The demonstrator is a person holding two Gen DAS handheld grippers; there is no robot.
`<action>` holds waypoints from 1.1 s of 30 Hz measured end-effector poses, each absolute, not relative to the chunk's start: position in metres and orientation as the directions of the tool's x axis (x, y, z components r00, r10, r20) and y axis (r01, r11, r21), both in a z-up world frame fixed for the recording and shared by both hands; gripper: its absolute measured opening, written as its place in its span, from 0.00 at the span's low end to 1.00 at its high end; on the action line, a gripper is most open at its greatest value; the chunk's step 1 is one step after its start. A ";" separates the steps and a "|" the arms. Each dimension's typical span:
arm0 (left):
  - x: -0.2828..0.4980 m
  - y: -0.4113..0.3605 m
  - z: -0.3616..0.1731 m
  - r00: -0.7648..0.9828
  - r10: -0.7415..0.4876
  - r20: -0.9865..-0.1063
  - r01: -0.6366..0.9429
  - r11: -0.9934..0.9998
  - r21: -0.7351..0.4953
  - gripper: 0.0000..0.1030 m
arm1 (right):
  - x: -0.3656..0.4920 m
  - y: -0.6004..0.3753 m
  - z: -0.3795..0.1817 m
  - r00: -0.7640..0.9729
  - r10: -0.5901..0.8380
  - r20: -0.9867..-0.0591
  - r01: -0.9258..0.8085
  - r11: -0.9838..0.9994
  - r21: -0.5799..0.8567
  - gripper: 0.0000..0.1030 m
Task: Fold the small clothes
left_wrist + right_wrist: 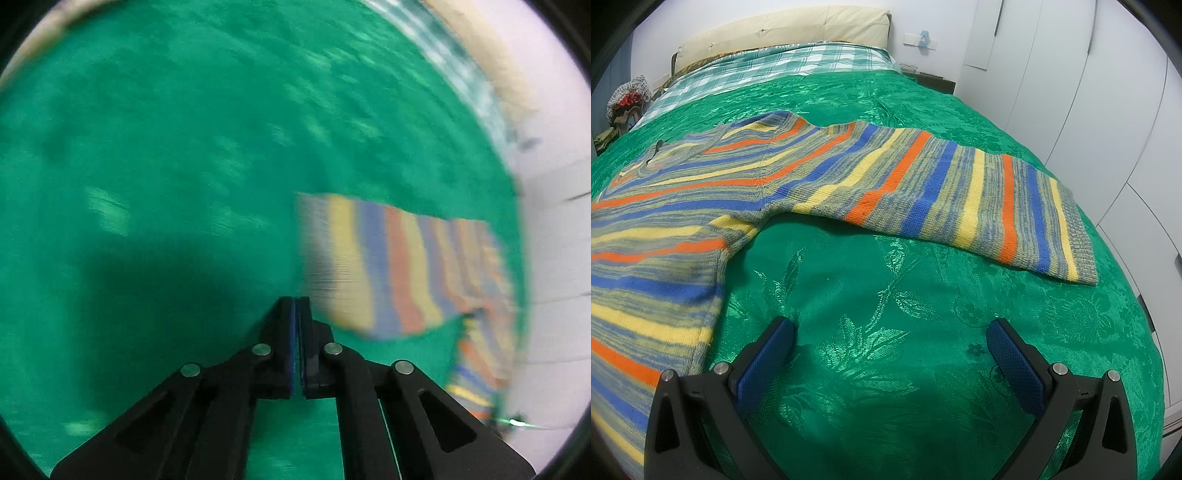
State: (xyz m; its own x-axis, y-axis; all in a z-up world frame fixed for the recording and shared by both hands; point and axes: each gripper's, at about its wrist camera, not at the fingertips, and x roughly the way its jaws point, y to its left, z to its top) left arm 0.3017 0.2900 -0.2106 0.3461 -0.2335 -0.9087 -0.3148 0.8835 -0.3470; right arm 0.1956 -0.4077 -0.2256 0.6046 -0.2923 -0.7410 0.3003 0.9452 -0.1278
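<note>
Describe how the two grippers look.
Both are alike. The left gripper has black angular plastic fingers with triangular cut-outs, round silver pins at the linkage joints, and thin blue pads on the inner faces. The right gripper shows the same black frame, silver pins and dimpled blue pads. No cables or sleeves show.

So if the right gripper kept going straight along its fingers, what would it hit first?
Likely the bare green bedspread: the open right gripper points down at it, short of the striped sweater's sleeve.
</note>
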 end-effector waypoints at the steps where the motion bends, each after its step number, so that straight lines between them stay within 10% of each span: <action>1: 0.301 0.289 -0.201 0.369 -0.184 -0.911 -0.292 0.908 -0.302 0.06 | 0.195 -0.407 -0.226 0.605 -0.292 -0.741 0.300 0.945 -0.127 1.00; 2: 0.301 0.290 -0.195 0.390 -0.186 -0.902 -0.283 0.908 -0.309 0.15 | 0.195 -0.407 -0.226 0.605 -0.292 -0.741 0.300 0.945 -0.127 1.00; 4: 0.304 0.293 -0.191 0.409 -0.272 -0.871 -0.268 0.877 -0.400 0.69 | 0.195 -0.407 -0.226 0.605 -0.292 -0.741 0.300 0.945 -0.128 1.00; 5: 0.307 0.290 -0.192 0.425 -0.302 -0.853 -0.253 0.865 -0.433 0.73 | 0.195 -0.407 -0.226 0.605 -0.292 -0.741 0.300 0.945 -0.128 1.00; 14: 0.357 0.266 -0.205 0.431 -0.357 -0.829 -0.174 0.868 -0.464 0.64 | 0.202 -0.419 -0.220 0.577 -0.192 -0.794 0.255 0.966 -0.048 1.00; 16: 0.365 0.270 -0.210 0.412 -0.400 -0.819 -0.154 0.855 -0.495 0.19 | 0.206 -0.415 -0.203 0.524 -0.089 -0.847 0.158 0.987 -0.006 0.87; 18: 0.373 0.266 -0.213 0.370 -0.416 -0.831 -0.112 0.868 -0.484 0.04 | 0.199 -0.378 -0.173 0.552 0.035 -0.833 -0.025 0.999 0.025 0.85; 25: 0.388 0.265 -0.204 0.446 -0.332 -0.831 -0.086 0.908 -0.410 0.07 | 0.217 -0.157 -0.136 0.247 0.635 -0.732 -0.496 0.732 0.467 0.82; 33: 0.382 0.286 -0.218 0.459 -0.483 -0.746 -0.104 0.804 -0.585 0.34 | 0.365 -0.038 -0.142 0.275 0.667 -0.692 -0.426 0.730 0.534 0.61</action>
State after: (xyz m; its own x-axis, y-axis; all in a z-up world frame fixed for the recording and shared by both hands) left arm 0.3816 0.2864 -0.2184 0.4592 -0.4828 -0.7457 -0.1039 0.8044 -0.5849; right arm 0.3652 -0.0380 -0.1425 0.2749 0.6674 -0.6921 -0.4264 0.7298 0.5343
